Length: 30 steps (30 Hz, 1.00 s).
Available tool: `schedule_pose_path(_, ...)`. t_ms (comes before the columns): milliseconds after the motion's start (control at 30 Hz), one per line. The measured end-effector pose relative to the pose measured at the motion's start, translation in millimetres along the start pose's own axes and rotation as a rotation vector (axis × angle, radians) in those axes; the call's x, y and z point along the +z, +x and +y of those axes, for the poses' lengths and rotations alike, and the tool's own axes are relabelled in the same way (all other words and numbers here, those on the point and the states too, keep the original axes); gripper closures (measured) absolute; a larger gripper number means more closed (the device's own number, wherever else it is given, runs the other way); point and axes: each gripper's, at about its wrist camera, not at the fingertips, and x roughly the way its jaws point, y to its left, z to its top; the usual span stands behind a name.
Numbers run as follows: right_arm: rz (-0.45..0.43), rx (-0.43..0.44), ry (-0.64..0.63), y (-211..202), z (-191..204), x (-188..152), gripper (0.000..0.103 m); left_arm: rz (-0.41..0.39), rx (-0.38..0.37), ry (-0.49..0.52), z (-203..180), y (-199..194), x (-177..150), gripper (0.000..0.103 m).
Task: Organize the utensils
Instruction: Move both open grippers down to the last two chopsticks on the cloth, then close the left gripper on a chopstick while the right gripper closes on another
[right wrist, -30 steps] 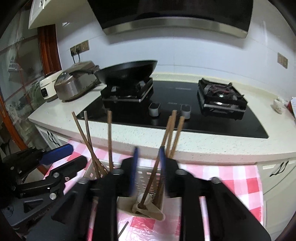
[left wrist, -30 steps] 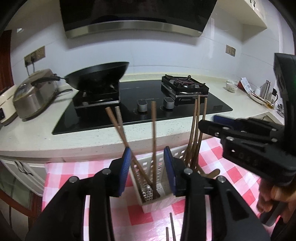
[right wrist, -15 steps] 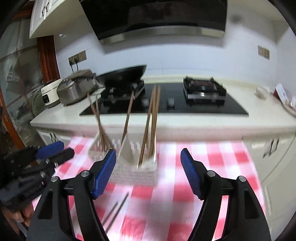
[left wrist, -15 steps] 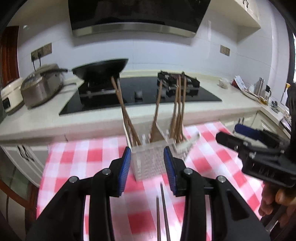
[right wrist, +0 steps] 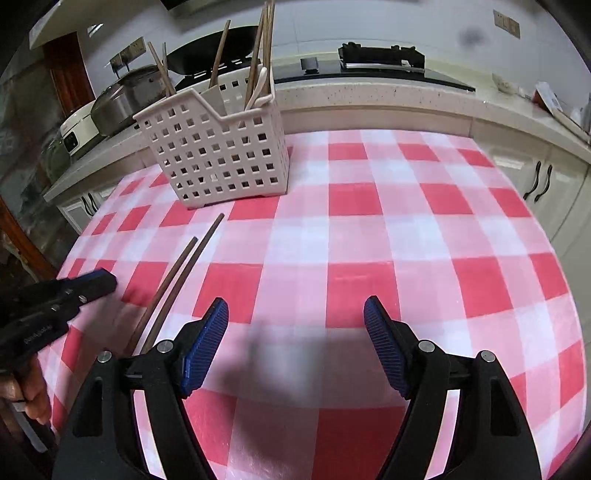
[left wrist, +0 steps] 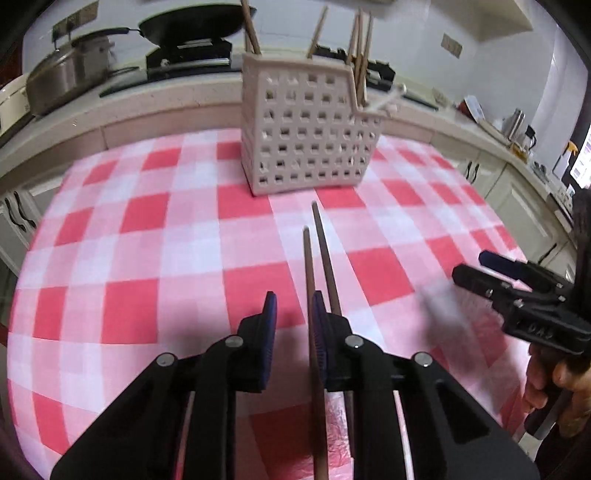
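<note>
Two dark wooden chopsticks (left wrist: 320, 258) lie side by side on the red-and-white checked tablecloth (left wrist: 147, 221), their far tips pointing toward the white perforated utensil basket (left wrist: 306, 136). Nearest the camera in the left wrist view, the left gripper (left wrist: 291, 317) hangs low over the cloth with its jaws narrow, having just been closing; one chopstick runs up along the inner face of its right-hand blue pad and the other passes behind that finger, and whether the pads press on either stick cannot be told. In the right wrist view the right gripper (right wrist: 295, 325) stands wide, its jaws having opened within the last second, with only bare cloth between the blue pads; the chopsticks lie just to its left. A person's hand (left wrist: 557, 391) holds the right gripper's handle at the frame edge. Farther off, the basket stands upright on the cloth, with more wooden chopsticks (right wrist: 260, 55) and a white spoon (right wrist: 258, 92) sticking out of its compartments. Behind it runs the pale countertop (right wrist: 369, 96) with a black hob, a dark wok (left wrist: 192, 22) and a steel cooker (left wrist: 70, 77).
</note>
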Motion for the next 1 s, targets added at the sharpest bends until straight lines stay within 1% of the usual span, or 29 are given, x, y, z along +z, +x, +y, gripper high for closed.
schedule_pose_path(133,-0.004,0.005,-0.005,-0.6,2.3,2.3,0.031,0.018,-0.002,0.019,-7.5,11.9,0.2,0.084)
schedule_pose_path(200,0.000,0.010,-0.004,0.6,1.8,2.0,0.031,0.032,0.015,0.028,-11.1,19.0,0.5,0.084)
schedule_pose_path(433,0.009,0.016,0.006,5.2,-1.7,3.7,0.030,0.071,0.026,0.051,-16.8,39.6,-1.2,0.087)
schedule_pose_path(500,0.012,0.017,0.001,6.6,0.8,4.0,0.030,0.061,0.040,0.068,-18.3,42.1,-1.3,0.089)
schedule_pose_path(533,0.014,0.018,-0.003,7.6,3.0,4.2,0.030,0.059,0.046,0.070,-18.0,43.0,-0.8,0.093)
schedule_pose_path(567,0.016,0.018,-0.004,8.3,4.2,4.2,0.029,0.058,0.050,0.066,-15.9,43.6,-0.1,0.095)
schedule_pose_path(600,0.018,0.017,-0.006,10.0,7.1,4.7,0.029,0.059,0.048,0.061,-13.8,43.3,0.4,0.096)
schedule_pose_path(867,0.029,0.013,-0.031,26.2,41.6,13.3,0.029,0.052,0.067,-0.001,21.2,37.3,1.2,0.096)
schedule_pose_path(933,0.040,0.005,-0.050,34.5,57.8,14.7,0.030,0.049,0.076,-0.016,29.5,35.9,0.9,0.096)
schedule_pose_path(1000,0.054,0.001,-0.070,43.5,72.7,15.3,0.035,0.044,0.083,-0.038,39.8,34.2,0.9,0.096)
